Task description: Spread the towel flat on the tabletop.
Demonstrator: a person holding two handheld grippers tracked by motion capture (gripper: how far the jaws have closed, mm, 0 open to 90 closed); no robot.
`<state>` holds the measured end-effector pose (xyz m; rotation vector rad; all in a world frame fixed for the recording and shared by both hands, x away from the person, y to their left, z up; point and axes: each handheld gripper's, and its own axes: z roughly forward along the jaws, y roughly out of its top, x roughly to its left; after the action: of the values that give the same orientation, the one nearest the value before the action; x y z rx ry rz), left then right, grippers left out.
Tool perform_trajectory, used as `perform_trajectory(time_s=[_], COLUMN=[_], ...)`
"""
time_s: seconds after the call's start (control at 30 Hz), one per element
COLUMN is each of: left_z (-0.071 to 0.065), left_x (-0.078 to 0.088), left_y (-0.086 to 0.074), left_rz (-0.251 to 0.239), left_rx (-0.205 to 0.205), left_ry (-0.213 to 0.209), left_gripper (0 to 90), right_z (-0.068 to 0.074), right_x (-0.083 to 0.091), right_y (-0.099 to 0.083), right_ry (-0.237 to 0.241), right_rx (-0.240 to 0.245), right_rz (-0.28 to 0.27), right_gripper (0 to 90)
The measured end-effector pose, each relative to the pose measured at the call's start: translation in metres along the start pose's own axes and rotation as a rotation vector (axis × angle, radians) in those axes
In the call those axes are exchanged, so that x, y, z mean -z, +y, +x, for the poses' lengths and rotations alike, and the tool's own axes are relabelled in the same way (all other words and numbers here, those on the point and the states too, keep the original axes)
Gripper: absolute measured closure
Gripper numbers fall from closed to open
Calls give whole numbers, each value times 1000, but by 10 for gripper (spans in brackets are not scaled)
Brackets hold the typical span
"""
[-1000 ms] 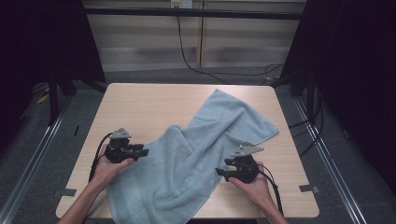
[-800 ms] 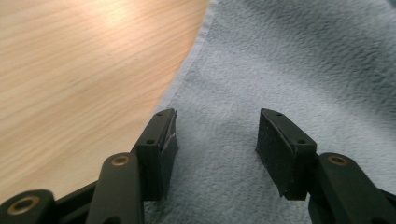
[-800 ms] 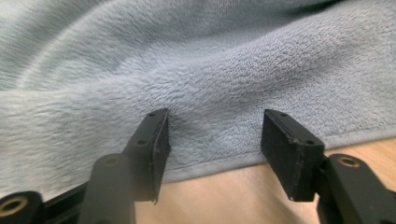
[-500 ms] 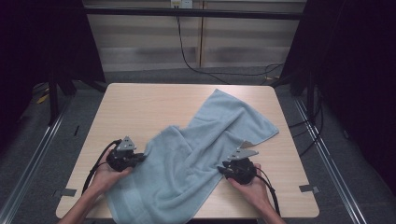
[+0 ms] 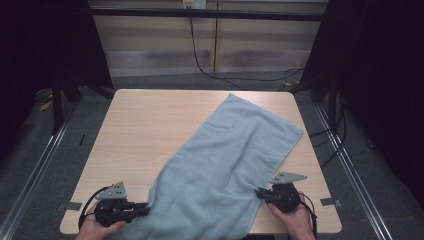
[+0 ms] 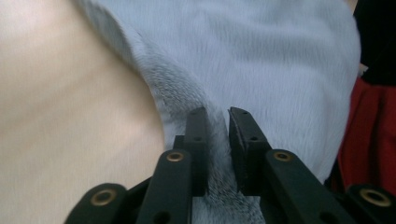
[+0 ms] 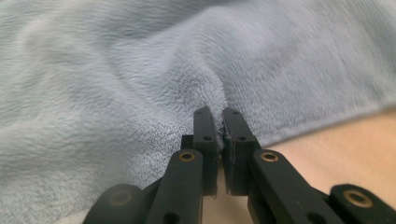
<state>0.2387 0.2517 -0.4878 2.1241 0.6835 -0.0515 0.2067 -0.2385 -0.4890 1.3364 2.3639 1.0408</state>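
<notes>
While towel (image 5: pixel 225 165) lies diagonal, far corner near table (image 5: pixel 150 120) far edge, left gripper (image 6: pixel 217 116) and right gripper (image 7: pixel 218 114) pinch near corners; spreading seems nearly done, squaring left.

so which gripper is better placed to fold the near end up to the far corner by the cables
Right, though narrowly. The right gripper is shut on the towel edge on the side below that far corner; the left gripper would have to cross farther.
</notes>
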Motion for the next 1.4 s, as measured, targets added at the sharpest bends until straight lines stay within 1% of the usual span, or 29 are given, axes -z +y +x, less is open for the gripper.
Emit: perform_trajectory(time_s=[0.07,0.1,0.13,0.17,0.2,0.23,0.3,0.37,0.4,0.43,0.47,0.5,0.53,0.6,0.67,0.73,0.83,0.9,0.97,1.07,1.1,1.13,1.17,1.23,1.27,1.3,1.33,1.37,1.4], left_z=[8,14,20,28,36,42,50,55,56,59,62,65,68,70,67,63,58,52,46,34,31,27,24,20,17,15,12,10,7], left_x=[-7,-11,-14,-18,-22,-26,-41,-62,-73,-84,-93,-101,-107,-110,-106,-99,-85,-75,-66,-54,-50,-46,-42,-36,-33,-31,-29,-27,-26], left_y=[16,25,36,47,57,67,84,95,99,102,103,104,103,100,97,90,74,64,54,40,35,31,28,20,17,14,12,9,7], left_rz=[-9,-13,-25,-35,-53,-53,-22,32,53,74,93,94,96,73,89,94,65,67,55,57,51,58,61,56,53,51,56,60,54], left_rx=[20,21,11,7,33,25,2,-23,-44,-45,-44,-42,-38,-40,-82,-112,-106,-112,-109,-102,-97,-103,-101,-74,-69,-58,-54,-61,-53], left_ry=[12,33,60,71,61,71,75,69,76,81,78,74,92,96,110,127,129,137,138,153,148,143,144,135,130,114,101,96,89], left_gripper=[666,650,644,642,644,653,662,673,675,676,675,675,674,694,712,729,742,743,747,778,816,859,868,871,871,871,871,871,870], right_z=[5,6,7,7,7,7,6,4,2,1,-1,-3,-5,-11,-17,-23,-28,-27,-26,-23,-22,-22,-22,-21,-20,-18,-16,-14,-14], right_x=[8,12,14,16,18,19,22,23,23,22,21,18,16,10,5,1,-5,-7,-11,-15,-16,-17,-19,-23,-27,-31,-34,-36,-38], right_y=[-7,-9,-12,-15,-17,-18,-18,-15,-13,-11,-9,-6,-4,-1,2,5,9,12,14,18,19,20,21,22,23,23,24,27,30], right_ry=[6,6,10,12,10,10,12,8,6,-1,-7,-9,-16,-36,-46,-54,-60,-65,-63,-63,-60,-58,-59,-46,-53,-59,-71,-81,-84], right_rx=[5,0,-6,-12,-23,-26,-29,-41,-39,-45,-50,-47,-47,-51,-49,-62,-70,-64,-47,-30,-28,-28,-24,-8,5,17,38,39,44], right_rz=[-13,-8,-10,-7,-4,-7,-33,-62,-71,-72,-73,-80,-85,-80,-85,-86,-82,-77,-76,-65,-64,-63,-61,-50,-35,-14,-13,-6,1], right_gripper=[862,861,859,854,841,820,754,718,692,670,671,669,664,643,630,618,602,600,591,569,563,558,556,554,551,550,553,569,605])
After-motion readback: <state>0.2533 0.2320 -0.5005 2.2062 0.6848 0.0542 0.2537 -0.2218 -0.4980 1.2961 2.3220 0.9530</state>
